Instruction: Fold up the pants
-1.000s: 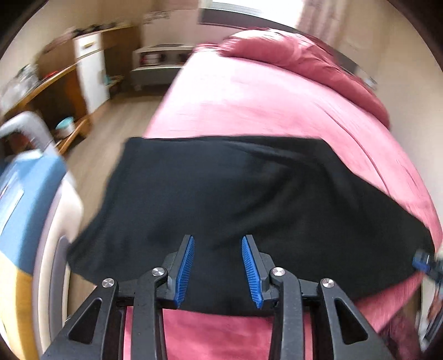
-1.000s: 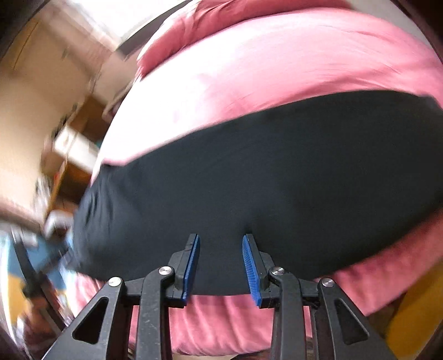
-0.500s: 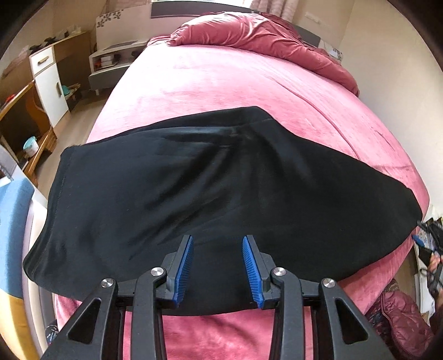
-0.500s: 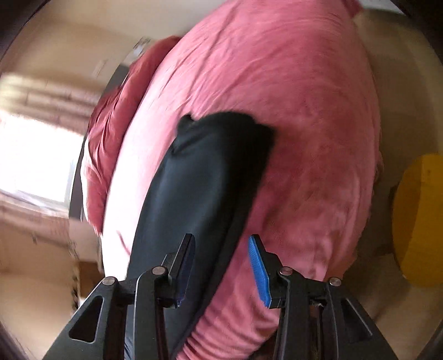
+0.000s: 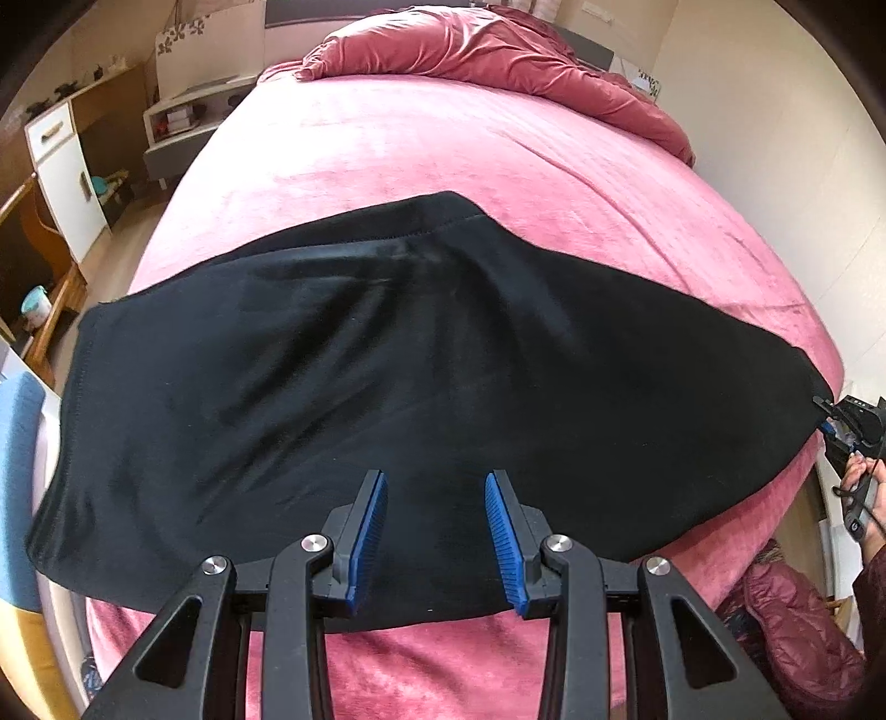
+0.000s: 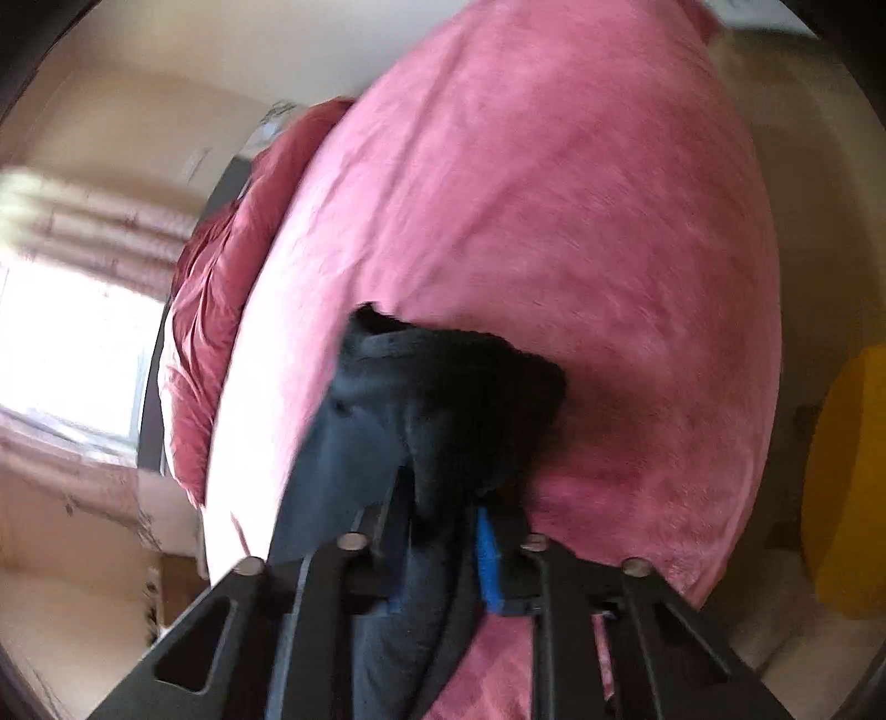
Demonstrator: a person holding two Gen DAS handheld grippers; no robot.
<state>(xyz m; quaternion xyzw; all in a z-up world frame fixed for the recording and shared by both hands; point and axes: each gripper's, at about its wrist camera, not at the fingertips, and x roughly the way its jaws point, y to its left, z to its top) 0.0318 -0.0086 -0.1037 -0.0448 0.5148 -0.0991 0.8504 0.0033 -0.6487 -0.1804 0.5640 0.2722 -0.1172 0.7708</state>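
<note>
Black pants (image 5: 387, 376) lie spread across the near part of a pink bed (image 5: 498, 144). My left gripper (image 5: 434, 531) is open and empty, hovering over the pants' near edge. My right gripper (image 6: 437, 531) is shut on the end of the pants (image 6: 443, 399), with the cloth bunched between its blue pads (image 6: 487, 559). In the left wrist view the right gripper (image 5: 836, 426) shows at the pants' far right tip, at the bed's right side.
A rumpled red duvet (image 5: 498, 50) lies at the head of the bed. A wooden desk and white cabinet (image 5: 61, 166) stand to the left. A blue chair (image 5: 16, 454) is near left. A yellow object (image 6: 847, 476) sits on the floor to the right.
My right gripper moved to the pants' end and closed on the cloth. My left gripper stayed open, and its view drew back slightly.
</note>
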